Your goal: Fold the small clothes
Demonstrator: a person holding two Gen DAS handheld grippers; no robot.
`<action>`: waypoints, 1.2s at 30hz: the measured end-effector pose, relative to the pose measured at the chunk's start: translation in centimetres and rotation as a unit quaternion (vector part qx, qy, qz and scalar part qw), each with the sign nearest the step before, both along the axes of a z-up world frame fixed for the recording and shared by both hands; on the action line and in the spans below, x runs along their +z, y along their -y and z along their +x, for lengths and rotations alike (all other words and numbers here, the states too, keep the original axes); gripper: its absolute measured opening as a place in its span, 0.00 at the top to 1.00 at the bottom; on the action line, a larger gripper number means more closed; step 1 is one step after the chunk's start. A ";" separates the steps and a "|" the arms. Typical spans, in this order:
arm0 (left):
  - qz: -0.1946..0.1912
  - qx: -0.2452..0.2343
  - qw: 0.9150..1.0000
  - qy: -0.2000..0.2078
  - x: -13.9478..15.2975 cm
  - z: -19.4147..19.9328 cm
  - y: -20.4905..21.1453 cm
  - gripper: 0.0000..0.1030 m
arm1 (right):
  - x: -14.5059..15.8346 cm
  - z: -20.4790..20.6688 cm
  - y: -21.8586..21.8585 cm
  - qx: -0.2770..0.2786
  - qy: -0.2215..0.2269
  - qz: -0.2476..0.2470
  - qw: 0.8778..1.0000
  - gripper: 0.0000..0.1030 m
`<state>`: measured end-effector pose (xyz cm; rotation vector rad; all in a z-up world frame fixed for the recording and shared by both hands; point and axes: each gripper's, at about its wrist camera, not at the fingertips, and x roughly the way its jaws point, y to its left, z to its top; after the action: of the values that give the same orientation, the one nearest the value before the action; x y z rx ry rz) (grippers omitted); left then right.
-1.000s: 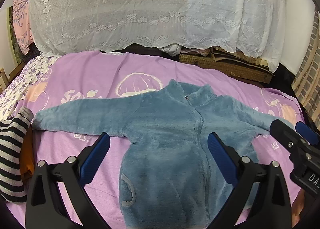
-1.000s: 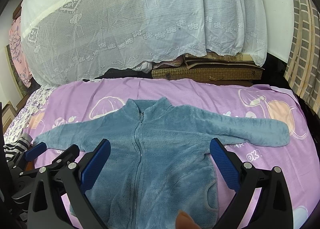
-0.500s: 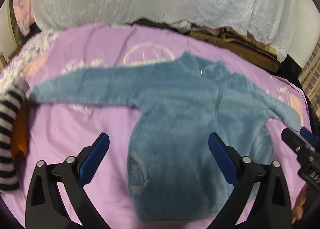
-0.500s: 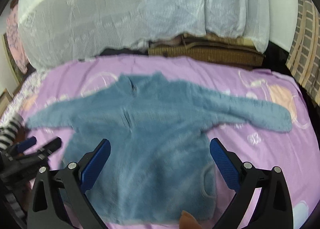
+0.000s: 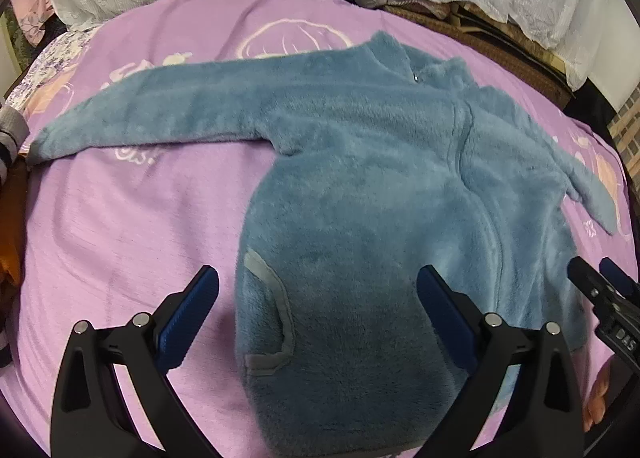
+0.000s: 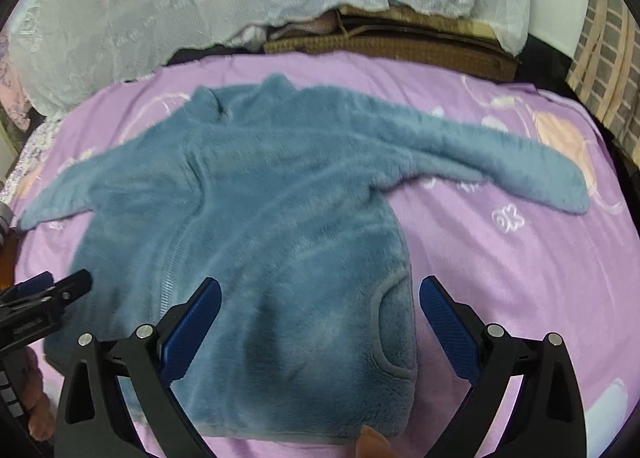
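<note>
On the purple sheet (image 5: 120, 225), a blue fleece jacket (image 5: 360, 197) lies flat, sleeves spread wide. I hold my left gripper (image 5: 318, 316) over its left pocket and hem, jaws wide apart, gripping nothing. My right gripper (image 6: 320, 322) hangs above the right pocket, likewise spread and empty.

Your right gripper (image 6: 320, 322) hangs with jaws wide apart above the blue fleece jacket (image 6: 256, 225), spread flat on the purple bedsheet (image 6: 520, 266).
</note>
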<state>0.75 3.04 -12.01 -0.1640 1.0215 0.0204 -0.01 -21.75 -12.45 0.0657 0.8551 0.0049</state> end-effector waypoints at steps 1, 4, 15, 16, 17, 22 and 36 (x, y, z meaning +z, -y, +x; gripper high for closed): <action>0.001 -0.002 1.000 -0.001 -0.3 0.0 0.1 0.06 | -0.4 0.2 0.1 -0.001 -0.004 0.004 1.000 0.03; -0.001 -0.006 1.000 -0.006 -0.9 0.0 0.5 0.06 | -1.4 0.5 0.3 -0.002 -0.016 0.009 1.000 0.03; -0.018 -0.034 0.999 -0.026 -3.8 -1.6 0.4 0.05 | -5.4 -0.2 2.8 0.038 -0.022 0.083 0.996 0.03; -0.029 -0.040 0.999 -0.022 -3.8 -2.1 0.0 0.05 | -5.5 -0.6 3.0 0.049 -0.012 0.087 0.995 0.03; -0.037 -0.044 0.998 -0.019 -3.8 -2.5 -0.3 0.05 | -5.6 -1.1 3.3 0.061 0.001 0.091 0.994 0.03; -0.088 -0.065 0.994 -0.005 -3.5 -3.8 -2.1 0.05 | -5.5 -3.1 5.4 0.086 0.018 0.144 0.986 0.03; -0.222 -0.088 0.970 -0.035 -4.0 -3.2 -6.4 0.88 | -5.9 -3.6 7.9 0.074 0.004 0.241 0.968 0.84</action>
<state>-2.46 9.42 -16.03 -0.4835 1.0965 -0.3689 -3.65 -29.61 -18.34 0.4584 0.8343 0.3542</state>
